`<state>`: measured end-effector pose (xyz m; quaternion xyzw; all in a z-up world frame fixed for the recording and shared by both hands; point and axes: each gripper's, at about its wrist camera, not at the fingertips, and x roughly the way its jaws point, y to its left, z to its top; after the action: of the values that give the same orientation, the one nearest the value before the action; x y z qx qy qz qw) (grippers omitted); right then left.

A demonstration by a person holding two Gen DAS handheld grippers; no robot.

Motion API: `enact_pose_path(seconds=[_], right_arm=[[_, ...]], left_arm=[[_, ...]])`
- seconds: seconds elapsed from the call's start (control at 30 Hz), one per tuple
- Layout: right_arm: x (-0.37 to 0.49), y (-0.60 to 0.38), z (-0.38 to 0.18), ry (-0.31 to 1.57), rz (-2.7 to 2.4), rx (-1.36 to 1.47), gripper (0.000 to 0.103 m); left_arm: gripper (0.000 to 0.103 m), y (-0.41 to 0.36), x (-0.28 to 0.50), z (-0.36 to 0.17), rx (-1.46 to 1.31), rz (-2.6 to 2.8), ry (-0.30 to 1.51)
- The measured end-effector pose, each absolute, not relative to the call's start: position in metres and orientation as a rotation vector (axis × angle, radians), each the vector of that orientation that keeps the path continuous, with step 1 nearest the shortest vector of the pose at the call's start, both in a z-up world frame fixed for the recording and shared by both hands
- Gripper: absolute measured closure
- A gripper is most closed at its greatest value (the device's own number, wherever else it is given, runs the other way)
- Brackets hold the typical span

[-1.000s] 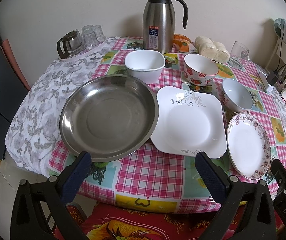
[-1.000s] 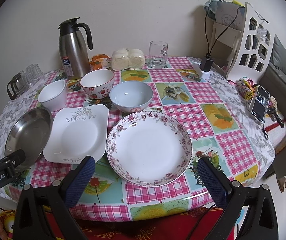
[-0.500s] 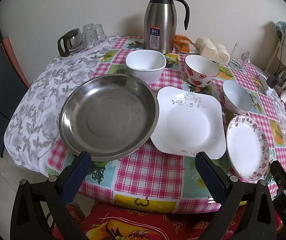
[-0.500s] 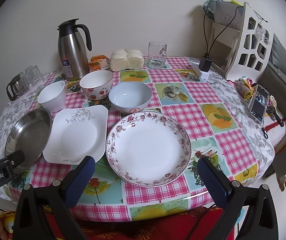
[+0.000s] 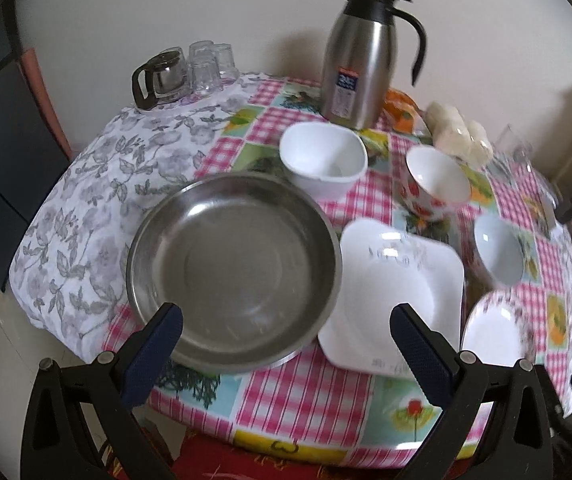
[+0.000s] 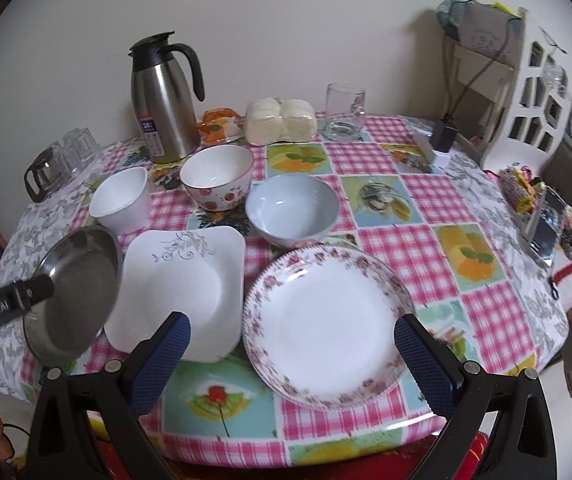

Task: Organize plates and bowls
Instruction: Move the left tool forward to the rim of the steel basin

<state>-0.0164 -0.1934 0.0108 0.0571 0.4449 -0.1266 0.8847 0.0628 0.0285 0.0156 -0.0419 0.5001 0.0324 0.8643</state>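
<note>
A round steel pan [image 5: 234,272] [image 6: 74,292] lies at the table's near left, just beyond my open left gripper [image 5: 286,344]. Right of the pan sits a square white plate [image 5: 397,292] [image 6: 182,284], then a round floral-rimmed plate [image 6: 325,320] [image 5: 493,332], which lies between the fingers of my open right gripper [image 6: 291,350]. Behind them stand a square white bowl [image 5: 323,160] [image 6: 120,200], a strawberry-patterned bowl [image 5: 435,182] [image 6: 218,180] and a pale blue bowl [image 6: 291,208] [image 5: 499,254]. Neither gripper holds anything.
A steel thermos jug [image 6: 164,96] [image 5: 363,56], wrapped buns [image 6: 280,120], a glass mug [image 6: 343,112] and a glass pot with tumblers [image 5: 182,74] line the far side. A phone [image 6: 547,228] and a white rack [image 6: 525,100] stand at the right. The table edge runs below the grippers.
The left gripper has swung left and tilted, so the steel pan now sits more central in its view. The right gripper has edged slightly closer to the floral plate. No dish has moved.
</note>
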Motion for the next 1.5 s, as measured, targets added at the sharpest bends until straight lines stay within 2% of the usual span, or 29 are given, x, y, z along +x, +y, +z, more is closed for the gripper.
enact_pose_path(seconds=[0.23,0.73,1.03,1.5], right_arm=[[0.020,-0.190,0.007,0.922,-0.225,0.166,0.000],[0.090,-0.179,-0.029,0.943,-0.157,0.199,0.000],[0.101,-0.144,-0.061,1.000,-0.078,0.171,0.000],[0.108,-0.087,-0.082,1.039,0.106,0.182,0.000]], left_arm=[[0.000,0.039,0.091,0.022,-0.089,0.156,0.981],[0.000,0.061,0.152,-0.006,-0.140,0.229,0.960],[0.000,0.105,0.150,-0.032,-0.139,0.305,1.049],[0.000,0.192,0.135,-0.066,-0.392,0.372,1.092]])
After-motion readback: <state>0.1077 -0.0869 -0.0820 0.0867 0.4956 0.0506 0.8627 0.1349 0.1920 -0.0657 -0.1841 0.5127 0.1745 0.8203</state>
